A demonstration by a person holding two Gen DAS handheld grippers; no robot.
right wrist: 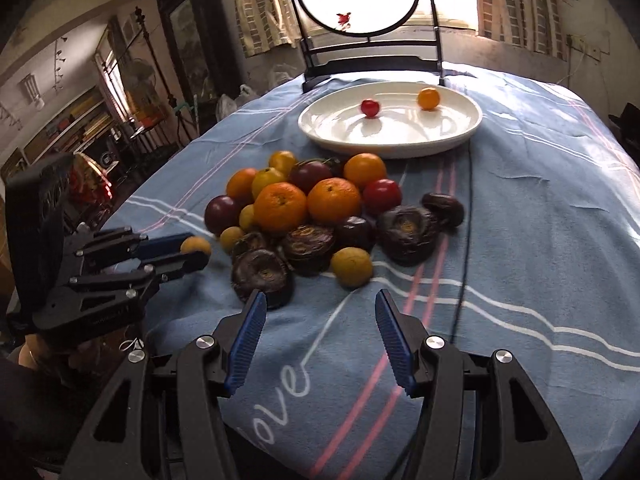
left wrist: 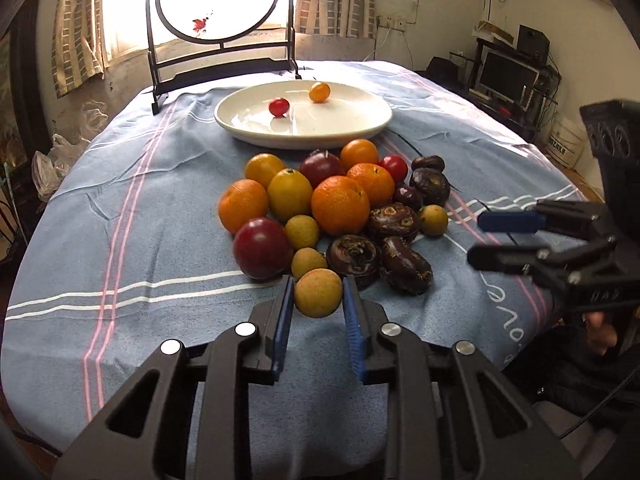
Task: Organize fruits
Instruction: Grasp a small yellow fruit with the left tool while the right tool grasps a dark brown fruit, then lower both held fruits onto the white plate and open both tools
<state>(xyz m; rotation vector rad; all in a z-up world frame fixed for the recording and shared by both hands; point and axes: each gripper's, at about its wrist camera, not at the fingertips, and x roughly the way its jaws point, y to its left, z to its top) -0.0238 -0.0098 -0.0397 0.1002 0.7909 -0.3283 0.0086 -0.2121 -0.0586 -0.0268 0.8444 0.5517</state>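
A pile of fruit lies on the blue cloth: oranges, yellow and red plums, small tan longans and dark brown water chestnuts. My left gripper is shut on a tan longan at the near edge of the pile; it also shows in the right wrist view. A white plate behind the pile holds a red cherry tomato and a small orange tomato. My right gripper is open and empty, just short of a longan and a chestnut.
A black framed round screen stands at the table's far edge behind the plate. A thin black cable runs across the cloth on the right. The table edge drops off on both sides.
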